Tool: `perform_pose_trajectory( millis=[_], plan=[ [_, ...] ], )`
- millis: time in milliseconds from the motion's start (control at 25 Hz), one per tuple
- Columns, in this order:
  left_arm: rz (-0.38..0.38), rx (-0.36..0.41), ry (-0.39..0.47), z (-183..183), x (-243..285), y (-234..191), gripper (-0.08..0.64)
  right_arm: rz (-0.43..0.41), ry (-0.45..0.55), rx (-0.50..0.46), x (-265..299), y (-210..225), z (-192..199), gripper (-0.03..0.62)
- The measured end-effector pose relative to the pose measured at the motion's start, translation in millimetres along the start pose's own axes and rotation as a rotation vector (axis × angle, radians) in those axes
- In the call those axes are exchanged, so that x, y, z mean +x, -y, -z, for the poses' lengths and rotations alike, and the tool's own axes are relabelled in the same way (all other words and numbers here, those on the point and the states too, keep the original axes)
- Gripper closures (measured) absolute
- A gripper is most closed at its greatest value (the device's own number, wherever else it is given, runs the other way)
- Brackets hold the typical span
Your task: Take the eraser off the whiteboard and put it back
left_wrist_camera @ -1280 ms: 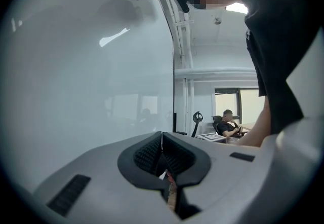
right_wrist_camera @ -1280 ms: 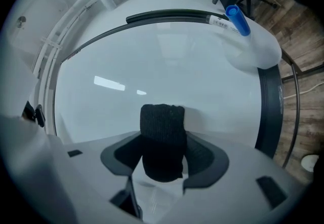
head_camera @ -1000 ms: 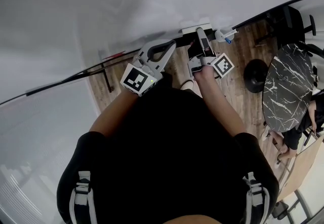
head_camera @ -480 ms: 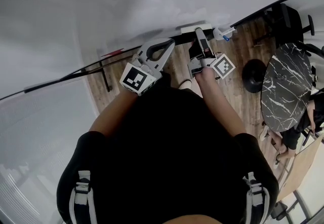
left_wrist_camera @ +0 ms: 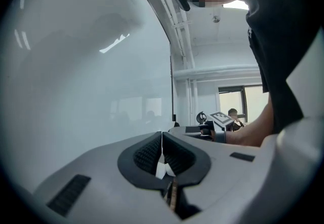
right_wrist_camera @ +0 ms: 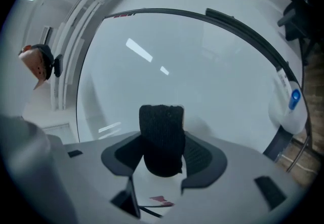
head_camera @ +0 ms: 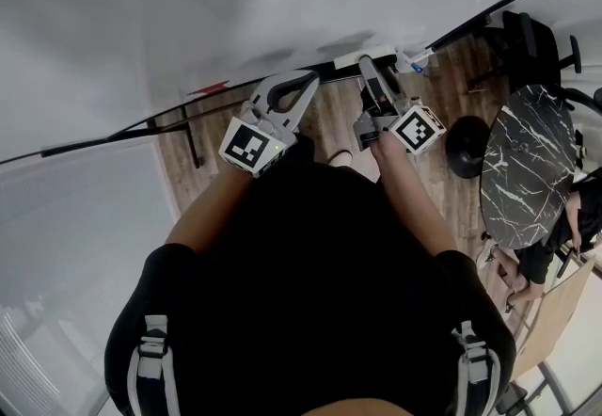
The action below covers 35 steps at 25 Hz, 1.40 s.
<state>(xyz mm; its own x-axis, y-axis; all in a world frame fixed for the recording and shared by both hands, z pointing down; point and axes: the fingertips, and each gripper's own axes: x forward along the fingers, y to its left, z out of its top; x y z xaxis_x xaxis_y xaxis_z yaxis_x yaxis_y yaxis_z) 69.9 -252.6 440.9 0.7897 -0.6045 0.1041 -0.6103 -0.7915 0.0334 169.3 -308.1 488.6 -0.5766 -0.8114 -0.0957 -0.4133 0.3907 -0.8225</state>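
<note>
— Two sets of fingers; what's each doing?
— My right fingers [right_wrist_camera: 202, 154] clamp the black eraser [right_wrist_camera: 162, 137], which sticks up toward 12 o'clock, facing the whiteboard [right_wrist_camera: 192, 66]. My left fingers [left_wrist_camera: 147, 154], at their 9 o'clock, are pressed together, empty.
</note>
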Motion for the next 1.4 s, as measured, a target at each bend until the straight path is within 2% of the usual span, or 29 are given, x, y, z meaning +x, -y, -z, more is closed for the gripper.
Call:
perform_pose_trajectory(
  millis=[160, 440, 640, 800, 960, 1400],
  plan=[
    [-0.029, 0.000, 0.000, 0, -10, 6, 0.555, -0.009, -0.051, -0.143, -8, -17, -4, 0.367],
    [-0.087, 0.013, 0.015, -8, -22, 11, 0.555, -0.035, -0.157, -0.518, -18, -54, -17, 0.367],
    [-0.119, 0.027, 0.034, -13, -39, 20, 0.555, -0.075, -0.225, -0.758, -32, -87, -7, 0.365],
    [-0.141, 0.043, 0.034, -14, -43, 31, 0.555, -0.120, -0.299, -0.899, -41, -98, 3, 0.365],
    [-0.173, 0.035, 0.025, -13, -51, 37, 0.555, -0.195, -0.352, -0.957, -44, -110, 16, 0.365],
    [-0.254, 0.047, 0.021, -28, -102, 36, 0.555, -0.326, -0.410, -0.950, -40, -151, 56, 0.364]
  ],
)
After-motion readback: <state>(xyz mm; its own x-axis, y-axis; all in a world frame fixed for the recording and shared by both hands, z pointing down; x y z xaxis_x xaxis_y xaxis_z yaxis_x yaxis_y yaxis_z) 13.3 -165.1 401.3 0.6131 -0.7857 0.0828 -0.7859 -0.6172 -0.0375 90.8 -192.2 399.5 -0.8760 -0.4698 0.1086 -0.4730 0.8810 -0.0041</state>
